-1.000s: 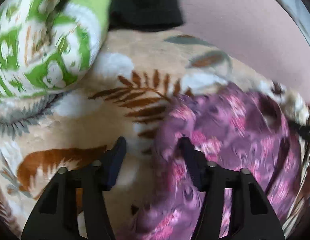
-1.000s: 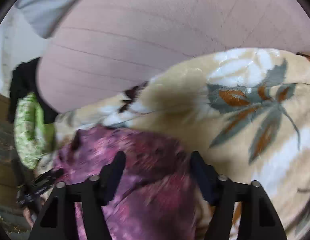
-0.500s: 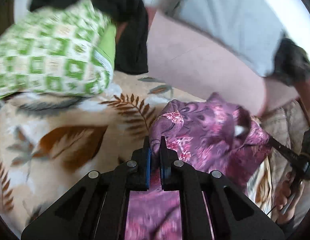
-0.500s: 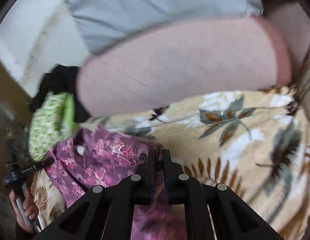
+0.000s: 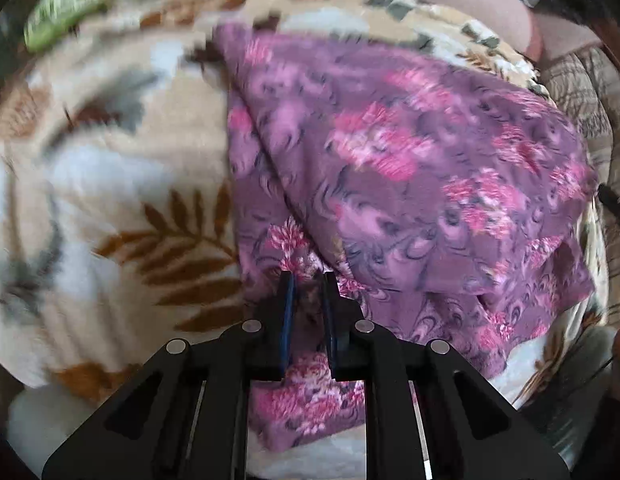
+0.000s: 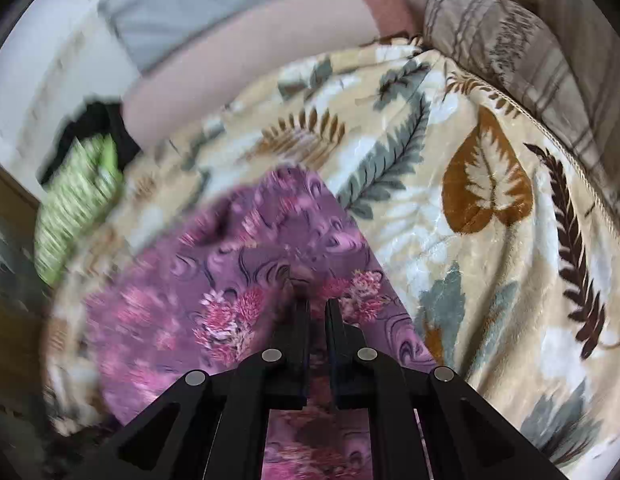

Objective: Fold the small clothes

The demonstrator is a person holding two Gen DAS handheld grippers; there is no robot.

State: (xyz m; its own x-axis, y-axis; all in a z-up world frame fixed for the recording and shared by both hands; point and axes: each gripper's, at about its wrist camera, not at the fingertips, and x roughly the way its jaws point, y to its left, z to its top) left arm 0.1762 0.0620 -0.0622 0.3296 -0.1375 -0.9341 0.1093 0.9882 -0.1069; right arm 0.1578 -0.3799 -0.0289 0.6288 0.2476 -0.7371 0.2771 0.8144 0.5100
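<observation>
**Both grippers pinching the purple floral garment over the leaf blanket**

Left gripper (image 5: 308,280): narrowly closed, fingers (image 5: 287,304) nearly parallel, a bunch of purple floral garment (image 5: 410,168) clamped between blue-lined pads at the near left edge of the cloth. Right gripper (image 6: 315,304): likewise drawn together, pinching a gathered tuck of the same garment (image 6: 246,264) at its near right edge.

Garment: thin, soft fabric, purple ground with pink flower clusters and dark swirling marks. Spread broadly away from the left gripper, long axis running from the near edge toward the far left corner in the left wrist view, a diagonal fold line crossing from that far corner down toward the fingers. A lower layer showing along the near and right edges beneath the upper one. In the right wrist view, narrowing away from the fingers to a blunt far end, left part blurred. Whether lifted off or lying flat, hard to tell.

Underneath: plush beige blanket (image 6: 470,208), fleecy nap, printed with brown, rust and grey-green fern leaves and white patches, corded trim along its right border. Beyond that trim, a beige striped pillow (image 6: 510,40). At the far left, a green-and-white checked cushion (image 6: 78,208), blurred, with dark cloth (image 6: 98,120) just behind it. No containers in view.
</observation>
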